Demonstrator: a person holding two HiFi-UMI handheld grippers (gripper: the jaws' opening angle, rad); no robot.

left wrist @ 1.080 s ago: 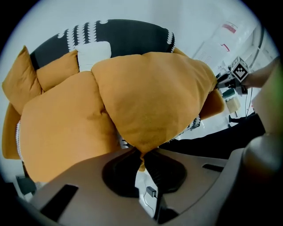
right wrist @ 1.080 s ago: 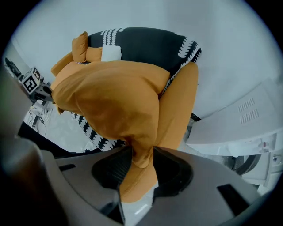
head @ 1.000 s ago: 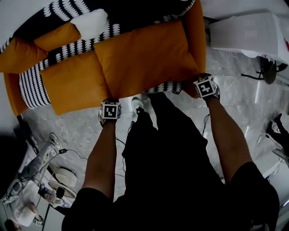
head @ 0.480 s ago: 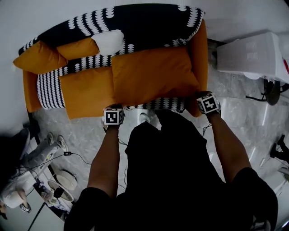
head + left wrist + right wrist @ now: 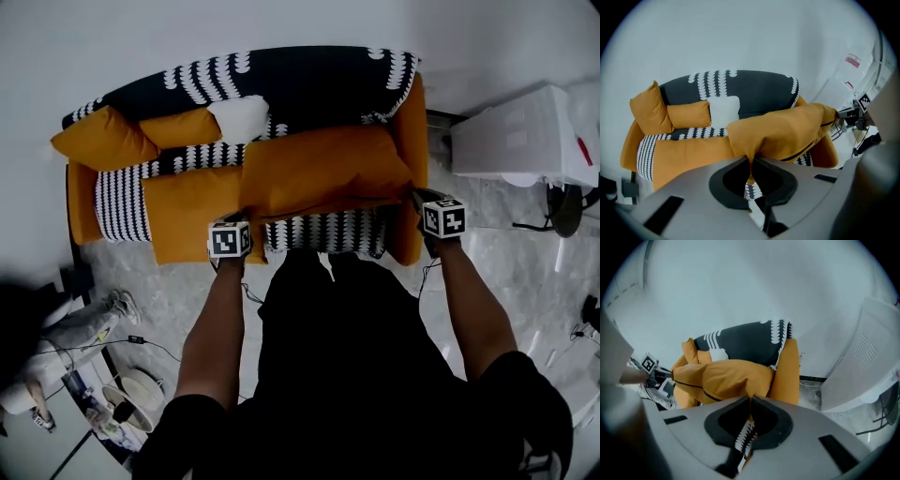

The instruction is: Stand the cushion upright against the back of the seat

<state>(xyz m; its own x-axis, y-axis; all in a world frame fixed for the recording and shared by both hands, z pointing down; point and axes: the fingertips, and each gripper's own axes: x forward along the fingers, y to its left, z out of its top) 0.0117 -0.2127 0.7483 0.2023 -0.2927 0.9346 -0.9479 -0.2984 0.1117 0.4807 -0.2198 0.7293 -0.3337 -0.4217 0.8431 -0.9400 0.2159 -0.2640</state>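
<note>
Grey marbled floor [image 5: 169,281] and a plain white wall [image 5: 281,23] frame an orange sofa [image 5: 413,122] draped with a black-and-white patterned throw [image 5: 309,84].

Head view: the large orange fabric cushion [image 5: 323,173] lies across the right half of the seat. Its far edge is near the backrest and its near edge is raised, so patterned cover shows beneath it. The left gripper [image 5: 244,217] holds the cushion's near left corner. The right gripper [image 5: 417,195] holds the near right corner, beside the sofa arm. A second orange seat cushion [image 5: 192,211] lies flat to the left. Two smaller orange pillows [image 5: 103,139] and a white pillow [image 5: 239,117] rest at the far left. A white cabinet [image 5: 520,131] stands right of the sofa.

Left gripper view: the jaws of the left gripper [image 5: 751,161] are closed narrowly on a pinch of orange fabric at the corner of the cushion [image 5: 783,133]. The right gripper [image 5: 839,113] is at the far end.

Right gripper view: the jaws of the right gripper [image 5: 751,408] are likewise pinched together on corner fabric of the cushion [image 5: 726,378]. The left gripper [image 5: 665,373] appears at the opposite end.
</note>
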